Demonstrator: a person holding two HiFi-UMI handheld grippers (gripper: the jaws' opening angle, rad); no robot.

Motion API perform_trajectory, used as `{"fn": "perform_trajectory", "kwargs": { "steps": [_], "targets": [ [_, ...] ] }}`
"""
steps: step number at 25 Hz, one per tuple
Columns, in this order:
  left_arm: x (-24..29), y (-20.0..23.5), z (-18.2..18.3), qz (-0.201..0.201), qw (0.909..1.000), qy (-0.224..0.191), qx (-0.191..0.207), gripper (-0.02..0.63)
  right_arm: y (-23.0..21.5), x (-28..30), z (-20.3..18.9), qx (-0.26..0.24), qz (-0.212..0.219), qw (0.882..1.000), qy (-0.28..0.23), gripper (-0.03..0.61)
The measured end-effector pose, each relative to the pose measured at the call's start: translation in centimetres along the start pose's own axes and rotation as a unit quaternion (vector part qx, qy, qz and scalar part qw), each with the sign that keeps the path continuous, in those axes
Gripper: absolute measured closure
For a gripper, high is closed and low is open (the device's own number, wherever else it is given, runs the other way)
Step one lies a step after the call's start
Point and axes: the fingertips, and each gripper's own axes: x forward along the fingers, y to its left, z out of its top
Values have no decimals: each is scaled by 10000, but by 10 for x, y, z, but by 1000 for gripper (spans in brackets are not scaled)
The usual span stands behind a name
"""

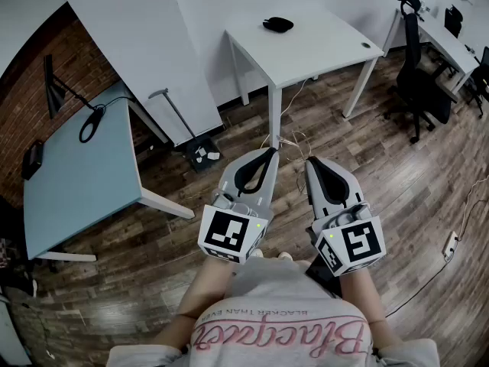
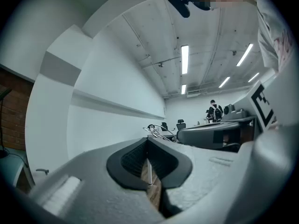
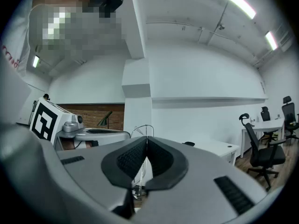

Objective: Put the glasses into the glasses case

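A black oval object [image 1: 277, 24], possibly the glasses case, lies on the white table [image 1: 321, 48] across the room; it also shows in the right gripper view as a dark object [image 3: 188, 143]. I see no glasses. My left gripper [image 1: 269, 153] and right gripper [image 1: 312, 161] are held side by side at waist height above the wooden floor, pointing toward that table. Both are shut with nothing between the pads. The left gripper [image 2: 148, 141] has its jaws closed together, and so does the right gripper [image 3: 146, 139].
A grey-blue table [image 1: 76, 167] with a black desk lamp [image 1: 57, 90] stands at the left. A black office chair [image 1: 416, 75] and another desk are at the right. Cables [image 1: 294, 140] lie under the white table. A person [image 2: 214, 110] stands far off.
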Motion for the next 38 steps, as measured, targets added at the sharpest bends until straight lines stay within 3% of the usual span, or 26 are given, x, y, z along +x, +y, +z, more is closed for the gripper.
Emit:
{"fn": "perform_trajectory", "kwargs": {
  "steps": [10, 18, 38],
  "targets": [
    [0, -17, -9, 208, 9998, 54, -42, 612, -14, -15, -11, 114, 120, 9999, 47, 566],
    [15, -10, -21, 164, 9997, 155, -80, 612, -31, -6, -24, 302, -28, 9995, 83, 566],
    [155, 126, -28, -170, 9995, -25, -281, 612, -97, 171, -25, 209, -161, 9992, 287, 566]
  ]
}}
